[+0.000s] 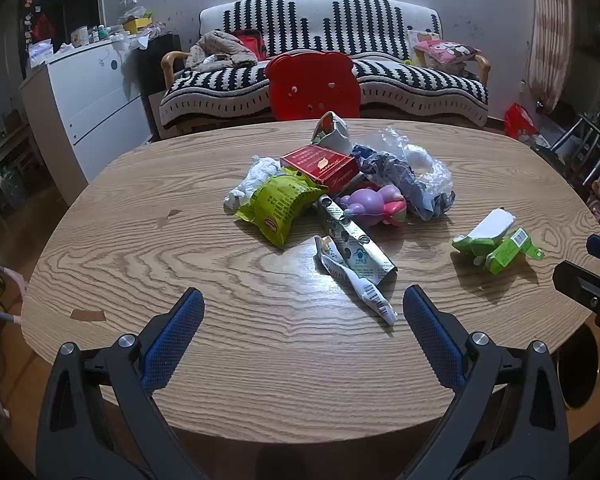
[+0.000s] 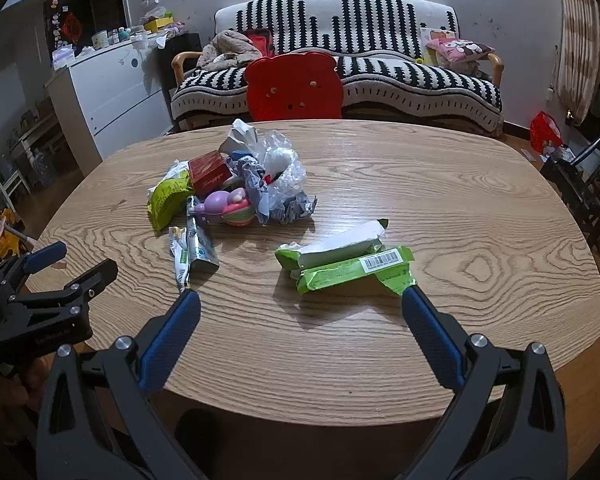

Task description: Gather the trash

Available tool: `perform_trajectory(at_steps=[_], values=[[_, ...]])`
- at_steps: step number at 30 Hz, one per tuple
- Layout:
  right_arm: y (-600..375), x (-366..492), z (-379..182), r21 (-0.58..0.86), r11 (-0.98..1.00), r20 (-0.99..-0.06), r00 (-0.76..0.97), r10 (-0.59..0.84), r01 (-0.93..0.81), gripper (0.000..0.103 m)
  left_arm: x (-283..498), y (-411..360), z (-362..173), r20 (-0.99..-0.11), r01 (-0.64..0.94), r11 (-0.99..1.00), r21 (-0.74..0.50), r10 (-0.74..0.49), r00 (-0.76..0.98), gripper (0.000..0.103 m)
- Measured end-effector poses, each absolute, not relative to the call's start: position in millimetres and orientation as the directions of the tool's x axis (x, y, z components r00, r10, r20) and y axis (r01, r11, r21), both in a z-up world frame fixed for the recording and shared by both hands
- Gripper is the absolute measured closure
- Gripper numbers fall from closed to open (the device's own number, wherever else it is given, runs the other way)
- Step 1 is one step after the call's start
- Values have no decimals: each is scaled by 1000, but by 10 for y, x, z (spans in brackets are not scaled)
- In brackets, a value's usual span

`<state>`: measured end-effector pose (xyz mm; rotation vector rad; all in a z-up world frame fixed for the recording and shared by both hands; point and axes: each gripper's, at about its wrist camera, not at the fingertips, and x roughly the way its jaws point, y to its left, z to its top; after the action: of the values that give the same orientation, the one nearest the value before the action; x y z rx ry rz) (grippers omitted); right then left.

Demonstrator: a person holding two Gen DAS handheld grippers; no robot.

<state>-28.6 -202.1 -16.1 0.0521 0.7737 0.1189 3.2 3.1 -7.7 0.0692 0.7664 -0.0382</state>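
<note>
A heap of trash lies mid-table: a yellow-green snack bag (image 1: 282, 206), a red box (image 1: 322, 167), a purple-pink toy (image 1: 374, 204), crumpled clear plastic (image 1: 414, 160), white tissue (image 1: 252, 178) and a silver wrapper (image 1: 354, 252). A green and white wrapper (image 2: 344, 258) lies apart to the right; it also shows in the left wrist view (image 1: 496, 242). My left gripper (image 1: 304, 300) is open and empty, hovering short of the silver wrapper. My right gripper (image 2: 300, 300) is open and empty just before the green wrapper.
The oval wooden table (image 1: 180, 248) carries everything. A red bear-shaped chair back (image 1: 312, 86) stands at its far edge, with a striped sofa (image 1: 340, 52) behind. A white cabinet (image 1: 96, 92) is at far left. Dark chairs (image 2: 580, 184) stand at right.
</note>
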Motion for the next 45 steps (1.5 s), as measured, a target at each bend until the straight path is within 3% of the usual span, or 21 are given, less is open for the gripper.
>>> perform_trajectory(at_steps=[39,45], values=[[-1987,-306,-127,89,990,-689,711,139,-107,6,25,29,-106,-705,68,997,44,-17,709,6],[-1903,-39,-22,63,987,-677,721,152,-149,6,180,87,-76,-720,135,989,62,-49,692,6]])
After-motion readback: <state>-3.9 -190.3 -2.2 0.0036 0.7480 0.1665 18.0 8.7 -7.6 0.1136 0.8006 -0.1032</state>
